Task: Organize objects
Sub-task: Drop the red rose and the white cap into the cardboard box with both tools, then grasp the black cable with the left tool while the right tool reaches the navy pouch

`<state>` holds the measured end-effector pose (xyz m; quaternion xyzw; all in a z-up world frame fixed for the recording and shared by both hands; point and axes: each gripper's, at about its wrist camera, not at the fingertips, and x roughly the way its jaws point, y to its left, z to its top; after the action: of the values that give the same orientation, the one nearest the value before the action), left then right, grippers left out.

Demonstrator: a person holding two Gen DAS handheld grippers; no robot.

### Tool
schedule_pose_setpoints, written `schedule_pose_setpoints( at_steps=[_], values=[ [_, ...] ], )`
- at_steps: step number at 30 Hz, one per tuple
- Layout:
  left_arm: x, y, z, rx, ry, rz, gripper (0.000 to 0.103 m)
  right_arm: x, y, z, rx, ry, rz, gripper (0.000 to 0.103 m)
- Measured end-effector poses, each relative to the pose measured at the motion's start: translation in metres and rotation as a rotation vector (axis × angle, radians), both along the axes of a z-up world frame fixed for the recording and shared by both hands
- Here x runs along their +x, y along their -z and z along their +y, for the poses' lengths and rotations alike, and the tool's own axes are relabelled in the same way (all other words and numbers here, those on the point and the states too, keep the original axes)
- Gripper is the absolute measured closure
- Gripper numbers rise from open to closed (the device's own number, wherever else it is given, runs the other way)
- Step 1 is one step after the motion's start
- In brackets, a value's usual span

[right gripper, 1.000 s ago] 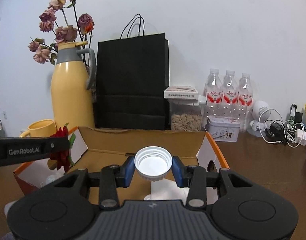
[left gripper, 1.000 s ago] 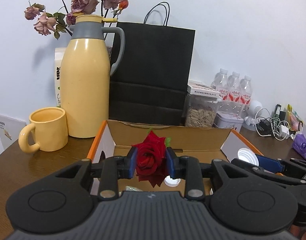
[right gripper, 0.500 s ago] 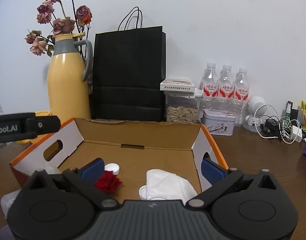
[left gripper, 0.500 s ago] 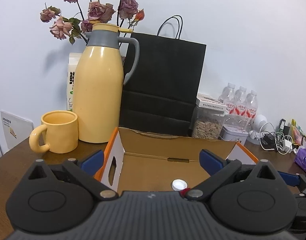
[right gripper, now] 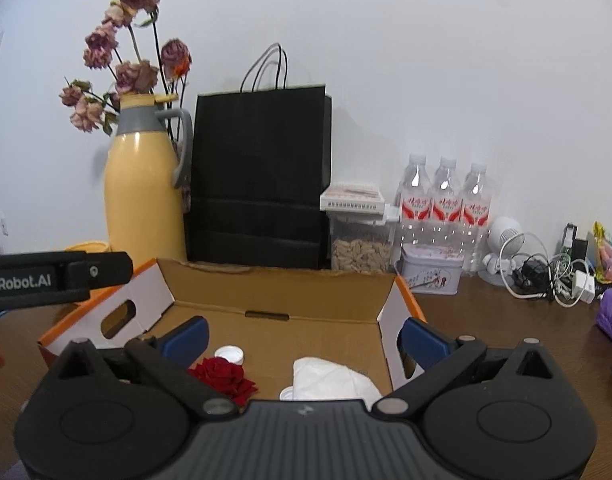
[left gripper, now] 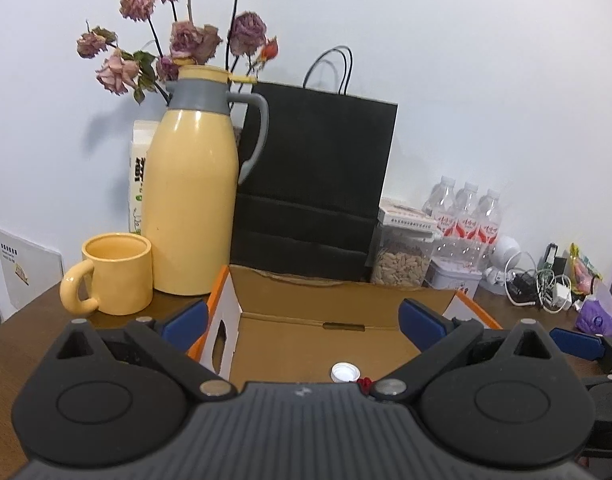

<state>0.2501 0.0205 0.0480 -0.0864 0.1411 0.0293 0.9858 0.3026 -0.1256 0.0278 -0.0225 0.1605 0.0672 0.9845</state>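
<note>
- Right now the left gripper (left gripper: 302, 322) has its blue pads spread wide apart, with nothing between them.
- The right gripper (right gripper: 304, 338) is spread wide too, and it holds nothing.
- Both grippers hang over the near side of an open cardboard box (right gripper: 282, 292) on the brown table (right gripper: 486, 320).
- A red rose (right gripper: 224, 376) lies on the box floor, on the left side.
- A small white cap (right gripper: 230, 355) sits just behind the rose, touching it or nearly so.
- A crumpled white tissue (right gripper: 330, 378) lies on the right side of the box floor.
- Another white cap (right gripper: 287, 393) peeks out at the left edge of the tissue, mostly hidden.
- Behind the box stand a tall yellow jug (left gripper: 190, 208), a black paper bag (left gripper: 314, 184) and a jar of seeds (right gripper: 360, 248).
- A yellow mug (left gripper: 116, 274) sits left of the jug, just beside it.
- Three water bottles (right gripper: 446, 200) stand by the wall on the right.
</note>
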Motion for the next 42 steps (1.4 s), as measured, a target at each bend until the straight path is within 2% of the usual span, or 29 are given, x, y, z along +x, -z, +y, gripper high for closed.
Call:
schedule_pose_setpoints(
  at_steps=[9,23,33,42],
  values=[
    [-0.025,-0.020,0.003,-0.008,0.011,-0.035,0.000,-0.032,-0.018,-0.011,0.003,-0.031,-0.074,0.000],
    [-0.067,-0.031,0.016,0.013,0.027,0.010,0.000,-0.074,-0.013,-0.030,-0.062,-0.036,-0.007,0.000],
    [-0.120,-0.012,0.026,0.038,0.016,0.140,0.000,-0.125,0.007,-0.050,-0.064,-0.035,0.082,0.000],
    [-0.166,0.032,0.028,0.022,0.023,0.310,0.000,-0.155,0.033,-0.051,-0.061,-0.055,0.164,0.000]
  ],
)
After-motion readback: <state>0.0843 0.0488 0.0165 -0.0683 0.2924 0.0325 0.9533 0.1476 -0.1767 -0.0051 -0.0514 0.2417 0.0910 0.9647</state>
